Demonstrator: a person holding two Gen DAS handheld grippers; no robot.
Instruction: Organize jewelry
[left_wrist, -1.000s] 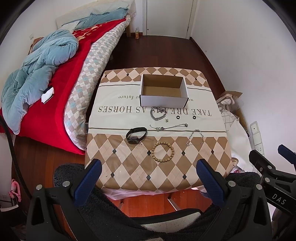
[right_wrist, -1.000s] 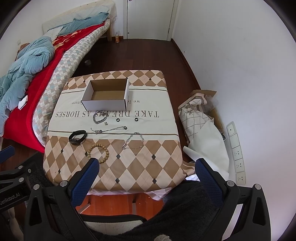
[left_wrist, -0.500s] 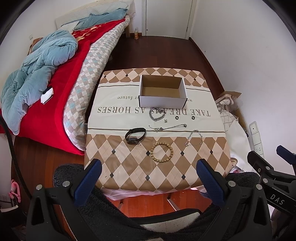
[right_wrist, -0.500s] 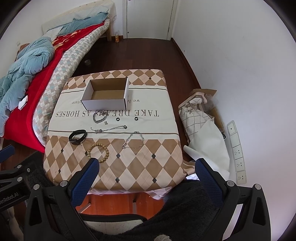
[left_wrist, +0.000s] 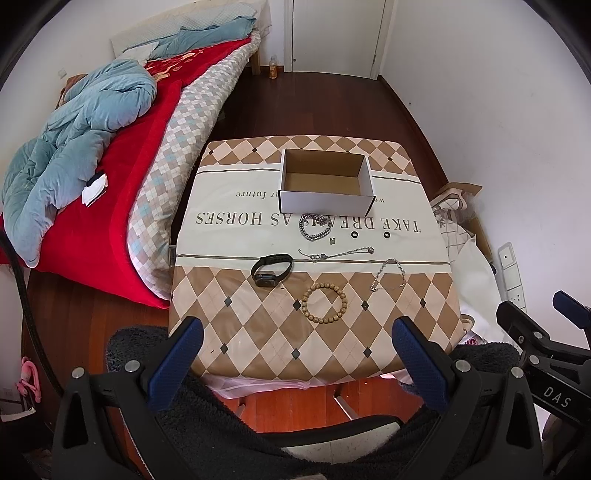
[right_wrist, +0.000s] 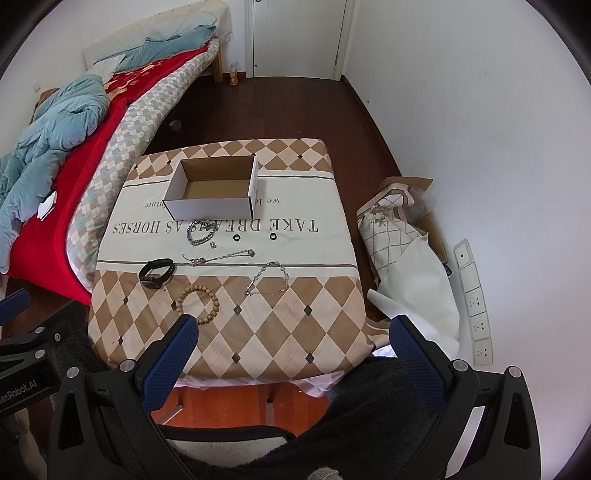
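Note:
An open white cardboard box (left_wrist: 325, 188) (right_wrist: 212, 192) stands at the far side of the cloth-covered table (left_wrist: 258, 332) (right_wrist: 295, 325). In front of it lie a chunky silver chain (left_wrist: 314, 227) (right_wrist: 199, 232), two small dark rings (left_wrist: 354, 235) (right_wrist: 236, 237), a thin silver chain (left_wrist: 340, 254) (right_wrist: 221, 255), a black smart band (left_wrist: 271, 270) (right_wrist: 157, 272), a wooden bead bracelet (left_wrist: 324, 307) (right_wrist: 198, 303) and a silver bracelet (left_wrist: 388, 275) (right_wrist: 267, 278). My left gripper (left_wrist: 295, 354) and right gripper (right_wrist: 295, 354) are open, empty, high above the table's near edge.
A bed with red blanket and blue duvet (left_wrist: 85, 147) lies left of the table. A dark fuzzy chair back (left_wrist: 221, 424) sits below the grippers. A bag and white paper (right_wrist: 406, 258) lie on the floor at the right, by the wall sockets (right_wrist: 474, 302).
Both views have shifted very slightly; the table appears a touch higher in frame. Nothing on the table has moved and both grippers stay open.

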